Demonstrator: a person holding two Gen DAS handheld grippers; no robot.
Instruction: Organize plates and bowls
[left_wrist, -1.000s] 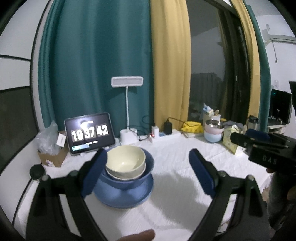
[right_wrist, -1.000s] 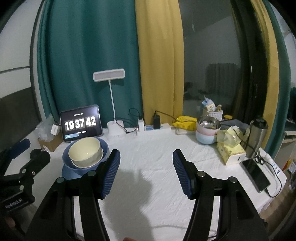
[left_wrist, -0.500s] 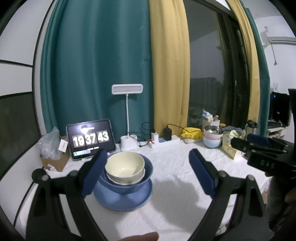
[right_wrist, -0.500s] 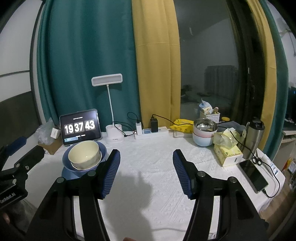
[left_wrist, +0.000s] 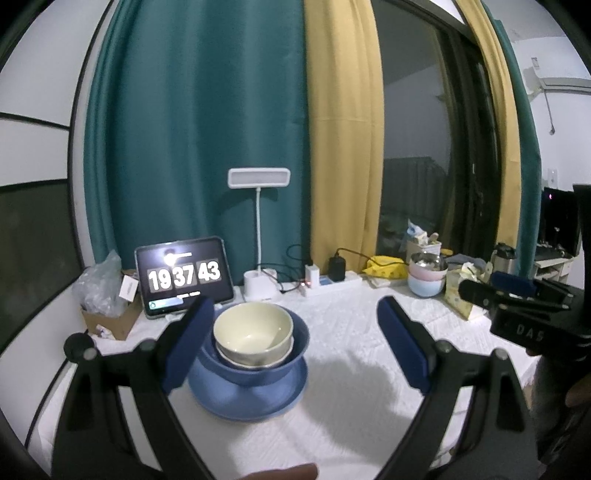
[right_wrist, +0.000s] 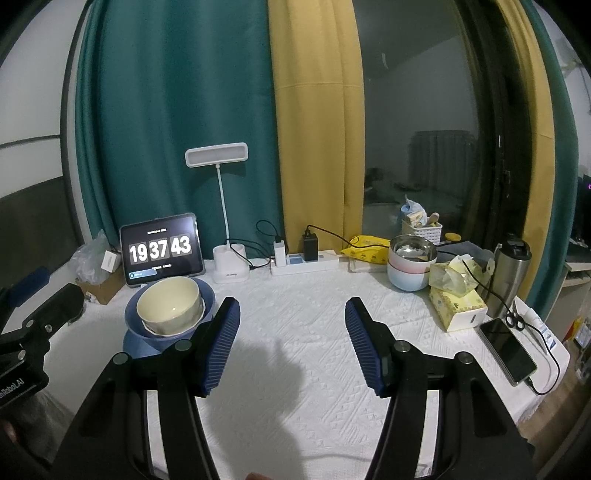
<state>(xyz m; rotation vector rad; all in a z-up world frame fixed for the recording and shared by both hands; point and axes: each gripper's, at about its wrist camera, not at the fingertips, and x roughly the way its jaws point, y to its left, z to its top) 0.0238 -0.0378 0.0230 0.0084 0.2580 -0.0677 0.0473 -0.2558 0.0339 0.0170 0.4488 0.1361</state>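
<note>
A cream bowl (left_wrist: 253, 330) nests in a blue bowl (left_wrist: 295, 350), which stands on a blue plate (left_wrist: 247, 400) on the white tablecloth. In the right wrist view the same cream bowl (right_wrist: 170, 306), blue bowl (right_wrist: 207, 295) and plate (right_wrist: 133, 345) sit at the left. My left gripper (left_wrist: 295, 317) hangs open in front of the stack, which shows between its fingers without touching them. My right gripper (right_wrist: 291, 317) is open over bare cloth, right of the stack. Another stack, a steel bowl (right_wrist: 413, 248) on pink and pale blue bowls (right_wrist: 406, 277), stands at the back right.
Along the back stand a tablet clock (right_wrist: 161, 248), a lamp (right_wrist: 229, 264), a power strip (right_wrist: 306, 262) and a yellow packet (right_wrist: 365, 243). A tissue box (right_wrist: 456, 306), steel flask (right_wrist: 509, 273) and phone (right_wrist: 506, 349) sit at the right. A cardboard box (left_wrist: 110, 317) sits at the left.
Both views show the table sitting a little lower in frame than a second ago. The bowls and plate have not moved. Both grippers hold the same opening.
</note>
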